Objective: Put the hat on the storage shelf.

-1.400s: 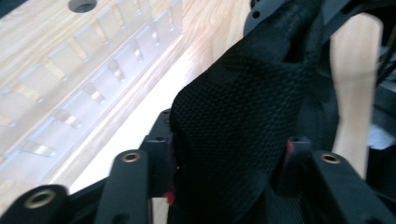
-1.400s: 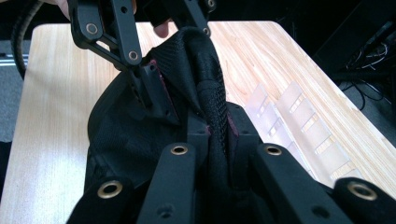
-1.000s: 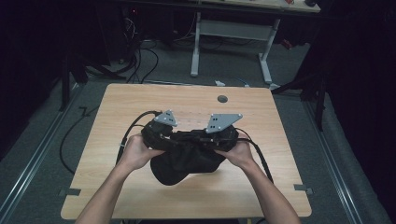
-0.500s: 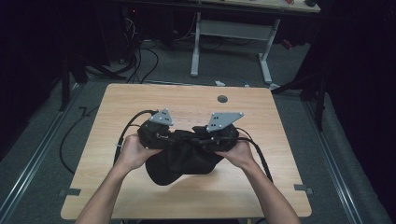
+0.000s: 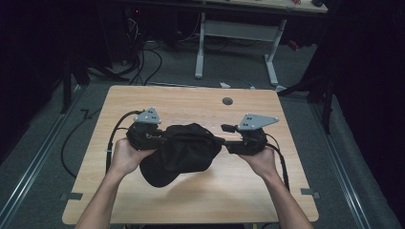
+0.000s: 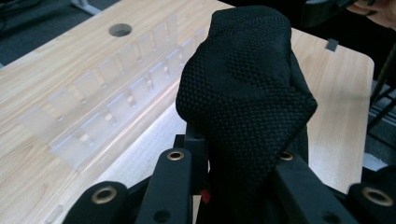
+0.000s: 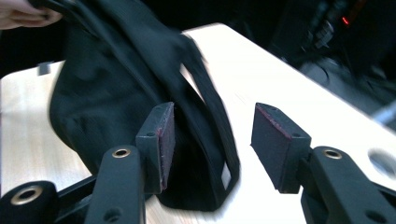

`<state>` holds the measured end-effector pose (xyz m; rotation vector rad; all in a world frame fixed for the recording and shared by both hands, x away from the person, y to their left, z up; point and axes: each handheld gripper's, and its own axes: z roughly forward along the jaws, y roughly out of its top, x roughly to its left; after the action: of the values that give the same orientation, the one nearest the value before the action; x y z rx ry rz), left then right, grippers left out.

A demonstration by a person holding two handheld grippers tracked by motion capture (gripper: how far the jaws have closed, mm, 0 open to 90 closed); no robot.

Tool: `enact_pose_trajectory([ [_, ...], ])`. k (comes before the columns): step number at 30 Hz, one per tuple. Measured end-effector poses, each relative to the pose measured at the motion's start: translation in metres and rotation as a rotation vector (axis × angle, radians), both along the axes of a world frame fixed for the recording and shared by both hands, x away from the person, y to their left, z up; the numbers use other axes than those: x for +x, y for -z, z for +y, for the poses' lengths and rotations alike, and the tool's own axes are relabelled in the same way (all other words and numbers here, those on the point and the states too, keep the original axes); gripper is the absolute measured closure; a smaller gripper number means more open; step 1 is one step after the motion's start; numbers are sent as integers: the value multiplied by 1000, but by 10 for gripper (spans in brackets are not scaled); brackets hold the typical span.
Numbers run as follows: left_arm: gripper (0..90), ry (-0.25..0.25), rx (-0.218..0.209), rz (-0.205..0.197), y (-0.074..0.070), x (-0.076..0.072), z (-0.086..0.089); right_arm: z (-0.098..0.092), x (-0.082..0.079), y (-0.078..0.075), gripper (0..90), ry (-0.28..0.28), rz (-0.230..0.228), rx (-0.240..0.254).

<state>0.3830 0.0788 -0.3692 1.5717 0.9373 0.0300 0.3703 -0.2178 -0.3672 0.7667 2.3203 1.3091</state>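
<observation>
The black mesh bag (image 5: 179, 152) hangs bunched between both hands over the table (image 5: 191, 200). The left gripper (image 6: 233, 163) clamps one fabric corner as an anchor, while the right gripper (image 7: 210, 140) has just been opening, its jaws released around the strap (image 7: 210, 107) without pressing it.

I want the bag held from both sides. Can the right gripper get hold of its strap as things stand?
Probably yes: the right gripper has just been opening, and the strap of the black bag hangs between its pads, untouched. The left gripper grips the other side.

Table lit from above, surroundings dark; right gripper view motion-blurred.
</observation>
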Motion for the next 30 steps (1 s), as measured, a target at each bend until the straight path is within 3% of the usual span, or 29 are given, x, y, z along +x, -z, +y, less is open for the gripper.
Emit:
enact_pose_trajectory([
  [3, 783, -17, -29, 2, -1, -1, 4, -12, -3, 13, 493, 107, 23, -6],
  [7, 782, -19, -51, 0, -1, -3, 5, -19, -3, 36, 487, 148, 101, 35],
  [13, 780, -26, -57, 2, 0, -4, 4, -17, 1, 75, 460, 160, 248, 121],
  [15, 780, -26, -64, 2, 0, -5, 4, -14, 1, 89, 459, 147, 284, 177],
  [19, 780, -20, -79, 2, 1, -6, 3, -8, 2, 98, 459, 134, 311, 204],
  [22, 778, -12, -81, -5, 3, -7, 2, -2, 12, 105, 463, 106, 364, 275],
  [23, 778, -12, -79, -4, 3, -7, 1, -2, 12, 105, 463, 106, 364, 275],
  [26, 773, -12, -79, 7, 6, -6, 3, 1, 17, 106, 688, 96, 366, 279],
  [28, 760, -9, -88, 14, 7, -6, 6, 1, 18, 101, 824, 76, 342, 276],
  [30, 755, -6, -96, 20, 7, -7, 9, 0, 17, 97, 834, 71, 328, 266],
])
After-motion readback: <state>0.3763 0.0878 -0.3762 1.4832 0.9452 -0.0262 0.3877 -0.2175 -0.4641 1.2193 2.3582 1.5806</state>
